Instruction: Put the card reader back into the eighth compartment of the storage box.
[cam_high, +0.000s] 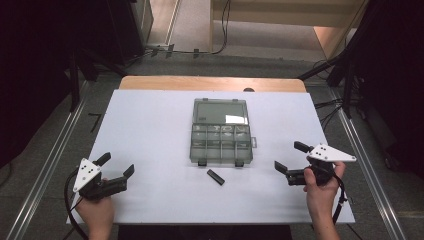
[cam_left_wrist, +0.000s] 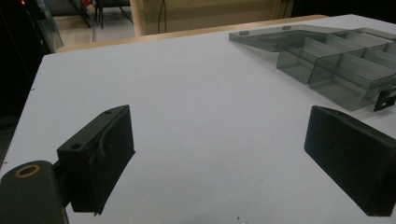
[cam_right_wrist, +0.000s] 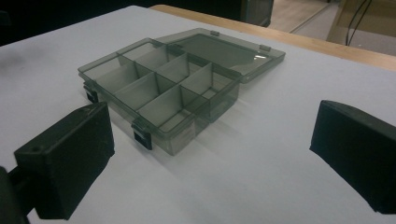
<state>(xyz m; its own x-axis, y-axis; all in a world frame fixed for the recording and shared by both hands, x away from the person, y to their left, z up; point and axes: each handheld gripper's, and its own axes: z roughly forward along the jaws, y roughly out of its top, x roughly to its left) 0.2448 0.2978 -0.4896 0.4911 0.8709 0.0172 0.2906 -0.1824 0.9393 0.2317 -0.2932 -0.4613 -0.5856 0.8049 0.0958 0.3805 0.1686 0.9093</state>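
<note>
Smoky transparent plastic compartment box (cam_high: 221, 137) lying open mid-bench, lid folded back, small black rectangular block (cam_high: 215, 176) just before it, left gripper (cam_high: 116, 165) and right gripper (cam_high: 289, 156) flanking, jaws apart, empty.

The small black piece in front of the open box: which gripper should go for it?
Right, probably. The small black piece lies nearer the right gripper than the left gripper. Both stand open and empty, and the box sits open just behind it.
</note>
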